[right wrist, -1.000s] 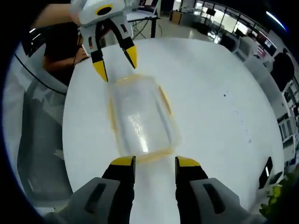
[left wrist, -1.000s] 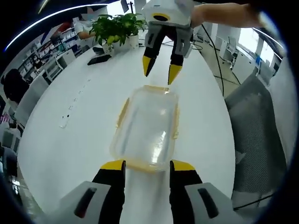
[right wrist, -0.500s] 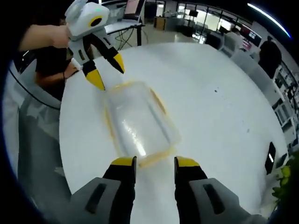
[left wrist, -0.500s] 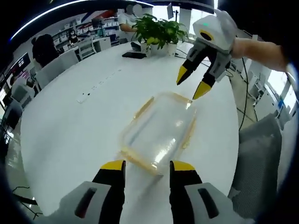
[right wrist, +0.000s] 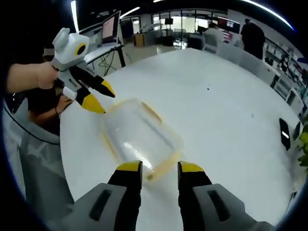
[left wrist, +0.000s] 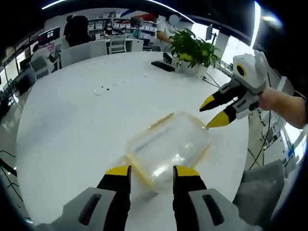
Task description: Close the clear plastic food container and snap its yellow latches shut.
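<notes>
The clear plastic container (left wrist: 168, 149) lies flat on the white table (left wrist: 72, 120) with its lid on top and yellow latches along its edges. My left gripper (left wrist: 151, 172) is open, its yellow tips at the container's near end. My right gripper (left wrist: 212, 113) comes in from the right, open, tips just off the far right corner. In the right gripper view the container (right wrist: 139, 137) sits just beyond my open right gripper (right wrist: 160, 168), and the left gripper (right wrist: 99, 97) hovers open at its far left corner. Nothing is held. I cannot tell if any latch is snapped.
A potted plant (left wrist: 192, 48) and a dark phone (left wrist: 161, 65) stand at the table's far side, and a white power strip (left wrist: 101, 90) lies mid-table. Grey chairs (right wrist: 38, 159) line the near edge. People sit at desks behind. Another phone (right wrist: 285, 134) lies at the right.
Both cameras have swung around the container, so it now lies diagonally in each view. Each gripper's tips have shifted from the container's end toward a corner. Both stay open; the container has not moved.
</notes>
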The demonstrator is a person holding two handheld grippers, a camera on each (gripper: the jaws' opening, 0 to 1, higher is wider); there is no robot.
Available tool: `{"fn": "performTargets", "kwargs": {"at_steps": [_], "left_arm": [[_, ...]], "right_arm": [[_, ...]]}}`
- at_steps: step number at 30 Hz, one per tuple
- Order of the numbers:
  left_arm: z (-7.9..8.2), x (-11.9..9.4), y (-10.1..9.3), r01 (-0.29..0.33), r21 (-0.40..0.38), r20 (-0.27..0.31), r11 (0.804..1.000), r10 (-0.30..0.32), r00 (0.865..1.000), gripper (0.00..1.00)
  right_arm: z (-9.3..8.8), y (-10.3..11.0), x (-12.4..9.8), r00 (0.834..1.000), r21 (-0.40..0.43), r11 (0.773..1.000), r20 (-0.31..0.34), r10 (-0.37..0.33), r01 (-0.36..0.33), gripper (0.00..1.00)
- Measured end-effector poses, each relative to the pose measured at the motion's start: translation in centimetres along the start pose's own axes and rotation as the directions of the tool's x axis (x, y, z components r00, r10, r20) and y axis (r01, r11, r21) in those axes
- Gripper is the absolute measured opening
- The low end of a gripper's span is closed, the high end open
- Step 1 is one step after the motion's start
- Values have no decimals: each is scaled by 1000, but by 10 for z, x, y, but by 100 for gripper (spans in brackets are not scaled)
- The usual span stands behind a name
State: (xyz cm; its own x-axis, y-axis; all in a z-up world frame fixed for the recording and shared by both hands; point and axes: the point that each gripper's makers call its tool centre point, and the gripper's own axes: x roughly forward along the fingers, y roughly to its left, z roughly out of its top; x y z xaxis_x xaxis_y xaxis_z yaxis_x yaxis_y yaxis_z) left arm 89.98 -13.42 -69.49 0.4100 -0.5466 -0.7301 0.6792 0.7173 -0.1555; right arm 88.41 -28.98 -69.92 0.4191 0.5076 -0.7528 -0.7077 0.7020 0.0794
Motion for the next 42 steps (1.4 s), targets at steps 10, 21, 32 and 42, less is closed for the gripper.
{"fn": "performTargets", "kwargs": {"at_steps": [10,21,32,42], "left_arm": [[-5,2,4,-44,-148,50,988,52,997,26],[3,3,16,-80,-286,115,955,117,986,25],[-11,13,12,-65,-337,96,939,104,990,25],[-14,20,8,-34,-405,113,914,87,990,25]], "right_arm": [[-4,-4,5,995,190,981,88,-53,36,25],[-3,-2,7,983,303,952,156,-99,48,22],[-3,0,11,980,376,926,173,-98,26,22],[-4,-1,12,979,430,903,177,-100,14,22]]}}
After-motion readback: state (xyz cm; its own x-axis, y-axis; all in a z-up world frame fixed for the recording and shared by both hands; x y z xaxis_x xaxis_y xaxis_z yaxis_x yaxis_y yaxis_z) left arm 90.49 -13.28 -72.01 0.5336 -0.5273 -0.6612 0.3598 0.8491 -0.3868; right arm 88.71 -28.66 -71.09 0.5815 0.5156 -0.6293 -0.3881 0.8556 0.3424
